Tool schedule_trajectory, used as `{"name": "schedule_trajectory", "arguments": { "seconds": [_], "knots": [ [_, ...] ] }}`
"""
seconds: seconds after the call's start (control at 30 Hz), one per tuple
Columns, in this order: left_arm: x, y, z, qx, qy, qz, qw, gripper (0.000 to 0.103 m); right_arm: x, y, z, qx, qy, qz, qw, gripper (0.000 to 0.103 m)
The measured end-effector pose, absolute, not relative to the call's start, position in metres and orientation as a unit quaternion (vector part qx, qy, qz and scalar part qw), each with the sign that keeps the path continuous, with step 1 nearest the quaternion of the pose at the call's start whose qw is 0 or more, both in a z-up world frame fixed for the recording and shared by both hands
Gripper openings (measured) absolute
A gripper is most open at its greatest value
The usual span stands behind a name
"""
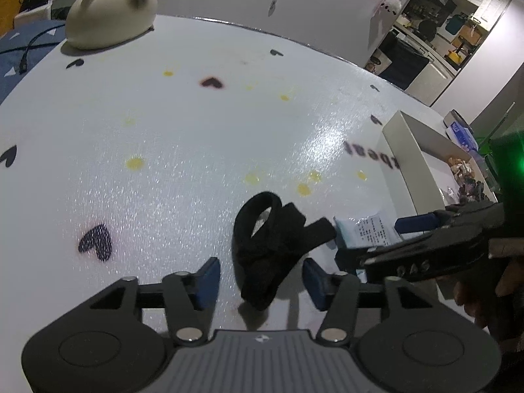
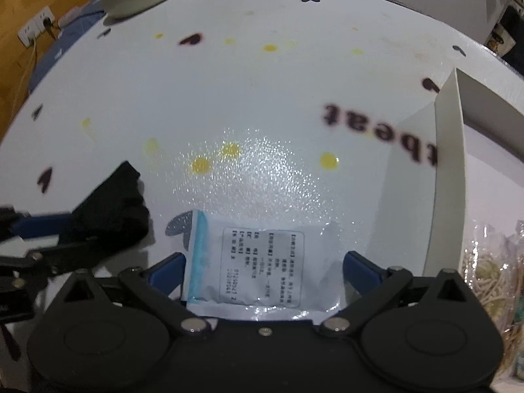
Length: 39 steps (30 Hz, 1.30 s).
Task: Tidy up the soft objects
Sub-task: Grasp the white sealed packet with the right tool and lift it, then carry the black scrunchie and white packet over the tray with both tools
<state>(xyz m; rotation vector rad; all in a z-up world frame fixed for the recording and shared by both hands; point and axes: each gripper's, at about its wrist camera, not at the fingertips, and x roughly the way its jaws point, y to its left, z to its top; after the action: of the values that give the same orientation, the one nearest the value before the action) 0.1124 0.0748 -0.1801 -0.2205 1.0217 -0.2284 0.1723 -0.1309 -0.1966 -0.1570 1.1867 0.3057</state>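
1. While the left gripper (image 1: pixel 258 281) hovers low with fingers wide, the black band (image 1: pixel 271 245) lies between them on the tabletop (image 1: pixel 163 124), toward its near edge; closing on the bunched middle rather than the loop looks the safer grip. The box (image 1: pixel 406 160) at the right edge holds small, indistinct items.
2. Seen from the right wrist, the right gripper (image 2: pixel 262 271) has fingers wide around the packet (image 2: pixel 262 268); it should close squarely. The box wall (image 2: pixel 448 177) hides most contents except crinkly wrapped bits.

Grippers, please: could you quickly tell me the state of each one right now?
Left gripper: open, blue pads either side of the black fabric headband, not gripping.
Right gripper: open, straddling the white plastic packet with printed label, not clamped.
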Motion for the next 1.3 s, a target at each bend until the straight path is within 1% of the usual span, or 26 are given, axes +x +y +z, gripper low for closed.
{"name": "schedule_trajectory", "arguments": {
  "seconds": [0.07,0.17,0.33,0.4,0.43,0.47,0.5,0.6,0.67,0.7,0.77,0.9,1.07,1.3],
  "knots": [
    [0.114,0.073,-0.179,-0.100,0.483,-0.111,0.863,0.066,0.171,-0.130,-0.196,-0.079,0.554,0.142,0.817,0.101],
    [0.120,0.069,-0.176,-0.088,0.477,-0.118,0.867,0.070,0.170,-0.130,-0.194,-0.080,0.548,0.145,0.820,0.095],
    [0.135,0.061,-0.175,-0.068,0.470,-0.136,0.870,0.071,0.166,-0.137,-0.190,-0.083,0.541,0.153,0.823,0.089],
    [0.141,0.061,-0.177,-0.066,0.472,-0.143,0.867,0.069,0.166,-0.138,-0.190,-0.083,0.539,0.155,0.823,0.087],
    [0.144,0.060,-0.179,-0.065,0.477,-0.147,0.864,0.065,0.165,-0.139,-0.190,-0.084,0.538,0.156,0.824,0.086],
    [0.147,0.060,-0.181,-0.064,0.483,-0.149,0.861,0.060,0.165,-0.139,-0.189,-0.084,0.537,0.157,0.824,0.084],
    [0.149,0.059,-0.183,-0.059,0.490,-0.152,0.856,0.057,0.165,-0.140,-0.189,-0.084,0.537,0.157,0.825,0.082],
    [0.150,0.055,-0.186,-0.044,0.498,-0.157,0.852,0.045,0.164,-0.141,-0.188,-0.084,0.534,0.158,0.827,0.078],
    [0.150,0.054,-0.186,-0.043,0.500,-0.160,0.850,0.033,0.162,-0.141,-0.187,-0.084,0.531,0.161,0.828,0.075],
    [0.150,0.054,-0.186,-0.043,0.502,-0.160,0.849,0.032,0.161,-0.141,-0.186,-0.082,0.529,0.161,0.829,0.074],
    [0.149,0.053,-0.186,-0.041,0.502,-0.157,0.849,0.029,0.160,-0.142,-0.185,-0.079,0.527,0.162,0.830,0.071],
    [0.146,0.055,-0.183,-0.050,0.498,-0.151,0.852,0.027,0.158,-0.145,-0.183,-0.065,0.526,0.165,0.832,0.067],
    [0.139,0.059,-0.174,-0.066,0.484,-0.139,0.862,0.027,0.151,-0.143,-0.171,-0.067,0.503,0.178,0.843,0.065],
    [0.129,0.062,-0.150,-0.091,0.449,-0.120,0.880,0.027,0.144,-0.151,-0.138,-0.057,0.454,0.182,0.870,0.066]
  ]
}}
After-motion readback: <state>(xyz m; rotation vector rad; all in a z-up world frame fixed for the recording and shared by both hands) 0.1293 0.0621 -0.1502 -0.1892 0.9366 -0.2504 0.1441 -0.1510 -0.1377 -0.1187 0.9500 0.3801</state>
